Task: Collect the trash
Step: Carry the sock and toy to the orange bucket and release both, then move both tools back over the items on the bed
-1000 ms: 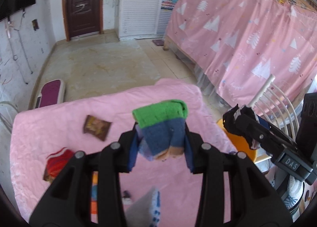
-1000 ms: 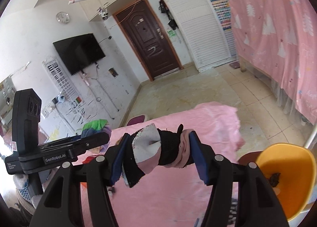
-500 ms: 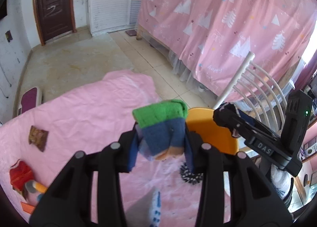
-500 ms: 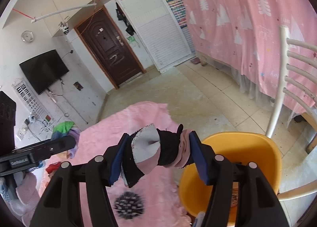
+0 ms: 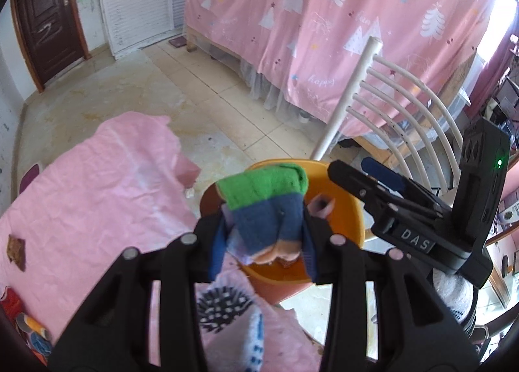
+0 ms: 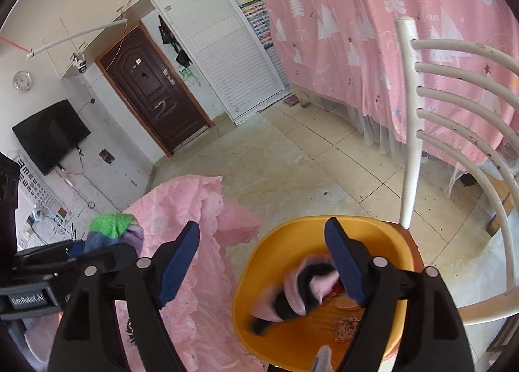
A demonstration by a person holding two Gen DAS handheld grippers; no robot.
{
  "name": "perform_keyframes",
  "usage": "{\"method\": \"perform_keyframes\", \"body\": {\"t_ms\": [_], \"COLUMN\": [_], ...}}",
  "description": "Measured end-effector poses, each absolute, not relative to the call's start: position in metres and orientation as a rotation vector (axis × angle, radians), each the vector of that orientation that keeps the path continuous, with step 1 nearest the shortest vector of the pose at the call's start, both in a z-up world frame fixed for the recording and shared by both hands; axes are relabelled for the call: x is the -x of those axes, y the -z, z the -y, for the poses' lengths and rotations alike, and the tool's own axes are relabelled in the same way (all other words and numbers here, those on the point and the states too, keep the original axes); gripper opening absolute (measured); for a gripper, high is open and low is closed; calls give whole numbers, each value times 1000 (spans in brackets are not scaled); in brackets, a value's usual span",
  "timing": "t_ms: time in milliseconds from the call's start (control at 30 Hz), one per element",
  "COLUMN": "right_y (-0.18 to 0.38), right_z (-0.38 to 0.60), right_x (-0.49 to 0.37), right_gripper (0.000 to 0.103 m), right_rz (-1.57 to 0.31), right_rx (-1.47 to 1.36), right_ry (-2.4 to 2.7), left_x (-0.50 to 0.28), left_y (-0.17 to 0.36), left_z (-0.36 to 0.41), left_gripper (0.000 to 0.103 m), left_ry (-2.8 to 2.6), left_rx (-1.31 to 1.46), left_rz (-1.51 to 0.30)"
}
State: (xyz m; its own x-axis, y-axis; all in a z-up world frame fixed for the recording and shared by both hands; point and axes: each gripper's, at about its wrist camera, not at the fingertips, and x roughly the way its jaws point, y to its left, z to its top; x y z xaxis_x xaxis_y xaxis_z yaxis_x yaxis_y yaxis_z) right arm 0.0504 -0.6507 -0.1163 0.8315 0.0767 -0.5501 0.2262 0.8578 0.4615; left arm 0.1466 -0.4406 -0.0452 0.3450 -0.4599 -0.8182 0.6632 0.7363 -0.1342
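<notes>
My left gripper (image 5: 262, 229) is shut on a green, blue and peach sock (image 5: 264, 206), held above the near rim of the orange bin (image 5: 348, 206); the sock also shows in the right wrist view (image 6: 112, 229). My right gripper (image 6: 262, 261) is open and empty above the orange bin (image 6: 259, 274). A pink and black sock (image 6: 301, 291) is blurred, falling inside the bin beside the right finger. Small wrappers (image 6: 345, 326) lie at the bin's bottom.
The bin sits on a white slatted chair (image 6: 454, 151) beside the pink-covered table (image 5: 97, 197). A black spotted cloth (image 5: 223, 305), a brown wrapper (image 5: 17, 250) and colourful items (image 5: 32, 333) lie on the table. A pink curtain (image 5: 340, 31) hangs behind.
Both grippers swung right from the table to over the orange bin. My right gripper opened and let go of the pink and black sock, which now drops into the bin.
</notes>
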Motion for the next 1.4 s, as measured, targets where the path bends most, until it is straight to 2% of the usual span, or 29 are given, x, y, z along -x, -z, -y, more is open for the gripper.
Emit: {"method": "perform_keyframes", "body": {"t_ms": [67, 133, 200, 600, 1100, 1400], "right_y": [117, 117, 118, 110, 75, 58], "right_z": [660, 668, 675, 672, 602, 523], "right_x": [-45, -42, -40, -36, -58, -84], "right_gripper": [71, 72, 72, 74, 79, 81], "right_rz": [-576, -565, -556, -545, -563, -604], "right_rx": [-560, -578, -595, -590, -473, -381], "right_ry": [96, 107, 117, 105, 20, -85], "left_x": [-144, -142, -140, -141, -150, -152], "left_y": [49, 52, 55, 56, 26, 15], "left_z": [451, 460, 465, 458, 367, 281], "left_gripper": [38, 50, 53, 54, 54, 67], "left_ry": [760, 783, 798, 776, 688, 568], "left_rx": [-238, -231, -226, -224, -105, -81], "left_rz": [-983, -997, -1011, -1012, -958, -897]}}
